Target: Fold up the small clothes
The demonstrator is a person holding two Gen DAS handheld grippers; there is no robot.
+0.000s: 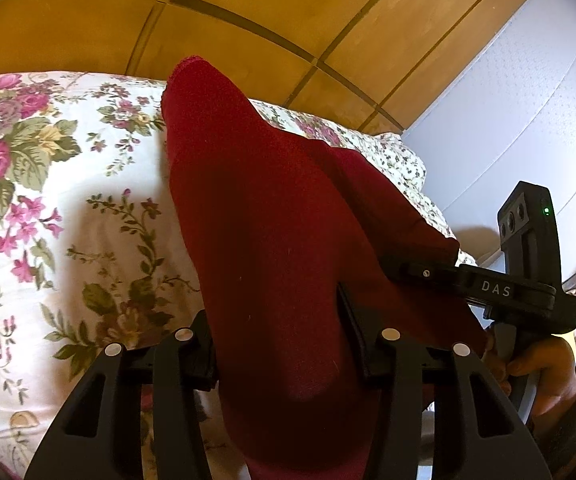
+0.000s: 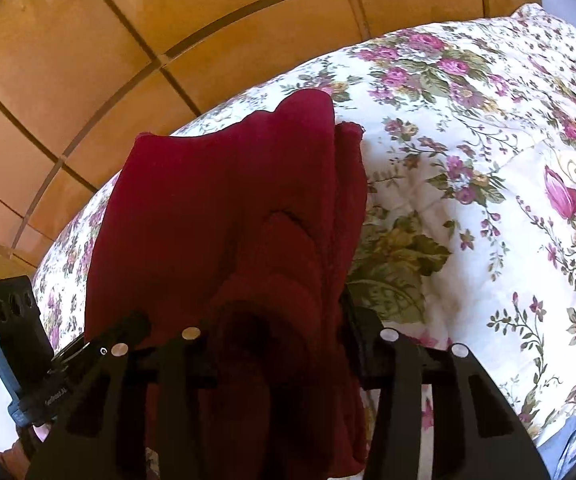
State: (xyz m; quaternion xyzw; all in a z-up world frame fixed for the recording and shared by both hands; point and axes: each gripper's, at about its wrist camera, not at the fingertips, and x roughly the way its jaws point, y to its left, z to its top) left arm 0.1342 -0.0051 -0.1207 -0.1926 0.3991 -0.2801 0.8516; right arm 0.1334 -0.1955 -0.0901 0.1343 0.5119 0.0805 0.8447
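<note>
We look from two wrist fisheyes, each seated just behind its own gripper and aimed forward and down along the fingers. The left view sits very close over the red cloth, facing the bed and headboard, with the right gripper at its right edge. The right view shares that cloth, bed and headboard.

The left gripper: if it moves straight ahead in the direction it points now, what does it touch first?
Most likely the red cloth that the left gripper already grips; it fills the line ahead. Behind it lies the floral bedcover, though depth is unclear.
</note>
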